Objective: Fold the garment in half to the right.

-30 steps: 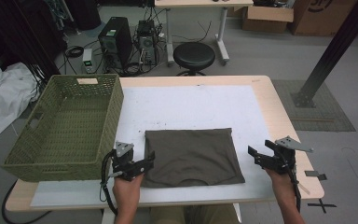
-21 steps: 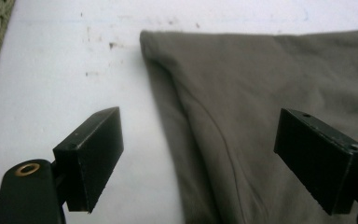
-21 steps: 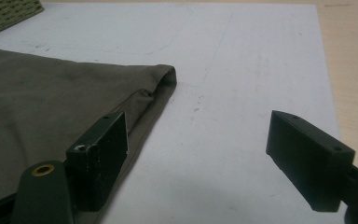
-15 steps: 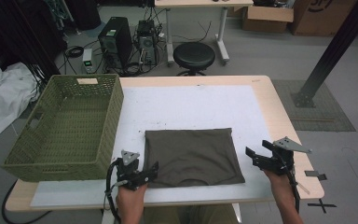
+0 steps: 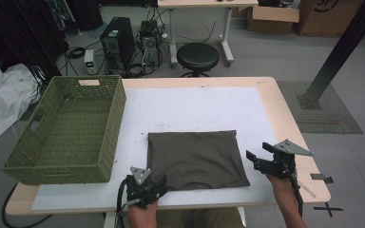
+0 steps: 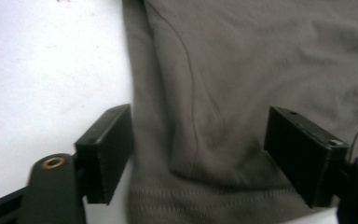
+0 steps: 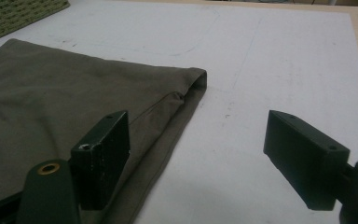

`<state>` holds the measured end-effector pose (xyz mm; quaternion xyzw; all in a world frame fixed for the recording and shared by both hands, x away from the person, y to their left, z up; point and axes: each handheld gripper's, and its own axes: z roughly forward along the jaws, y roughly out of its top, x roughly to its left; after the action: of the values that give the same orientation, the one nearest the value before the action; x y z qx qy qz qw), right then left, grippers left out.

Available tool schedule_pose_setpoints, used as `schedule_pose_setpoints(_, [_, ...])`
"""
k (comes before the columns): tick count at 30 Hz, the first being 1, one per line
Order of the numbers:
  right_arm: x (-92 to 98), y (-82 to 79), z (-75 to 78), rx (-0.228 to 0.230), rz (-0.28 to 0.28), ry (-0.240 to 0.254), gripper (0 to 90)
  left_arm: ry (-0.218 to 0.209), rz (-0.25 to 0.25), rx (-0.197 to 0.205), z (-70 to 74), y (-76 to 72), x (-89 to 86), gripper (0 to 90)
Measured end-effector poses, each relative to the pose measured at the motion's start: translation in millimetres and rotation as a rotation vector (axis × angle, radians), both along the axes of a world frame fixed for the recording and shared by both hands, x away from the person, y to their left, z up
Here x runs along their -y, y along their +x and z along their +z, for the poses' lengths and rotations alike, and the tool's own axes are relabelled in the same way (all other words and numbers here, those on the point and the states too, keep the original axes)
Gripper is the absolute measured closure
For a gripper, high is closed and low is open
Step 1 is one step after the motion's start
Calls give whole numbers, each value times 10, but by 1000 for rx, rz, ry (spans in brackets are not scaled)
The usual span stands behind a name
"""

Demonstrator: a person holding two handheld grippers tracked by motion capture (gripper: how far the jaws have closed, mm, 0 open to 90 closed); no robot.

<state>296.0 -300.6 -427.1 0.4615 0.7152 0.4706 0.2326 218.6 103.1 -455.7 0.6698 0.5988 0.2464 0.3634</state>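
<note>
On the white mat (image 5: 195, 104) lies a folded brown shirt (image 5: 197, 159), flat, near the person's edge of the table, with a green basket (image 5: 66, 128) just beside it. At its near left corner the left gripper (image 5: 147, 185) has just been closing, jaws apart astride the hem, not pressing it. Off the shirt's right edge, the right gripper (image 5: 266, 164) hovers wide open, holding nothing.
</note>
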Motion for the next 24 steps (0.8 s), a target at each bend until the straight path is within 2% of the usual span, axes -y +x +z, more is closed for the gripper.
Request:
schedule_pose_setpoints(2, [-14, 7, 1, -2, 4, -3, 229, -1, 13, 8, -4, -29, 6, 321])
schedule_pose_setpoints(6, [-51, 27, 5, -3, 15, -6, 229, 19, 42, 50, -43, -102, -3, 505])
schedule_pose_setpoints(8, [-76, 42, 13, -2, 22, -7, 229, -3, 45, 60, -52, -115, -38, 597])
schedule_pose_setpoints(10, [-110, 56, 28, 0, 31, -8, 229, -45, 24, 56, -53, -112, -70, 742])
schedule_pose_setpoints(11, [-130, 64, 37, -2, 35, -8, 229, -51, 19, 57, -55, -111, -70, 775])
schedule_pose_setpoints(13, [-175, 90, 58, -2, 47, -5, 228, -52, 14, 64, -53, -112, -68, 811])
schedule_pose_setpoints(19, [-376, 210, 126, -6, 97, -4, 226, -106, 16, 82, 20, -71, -163, 821])
schedule_pose_setpoints(24, [-686, 458, 178, -30, 173, 28, 205, -134, 19, 81, 68, -33, -214, 821])
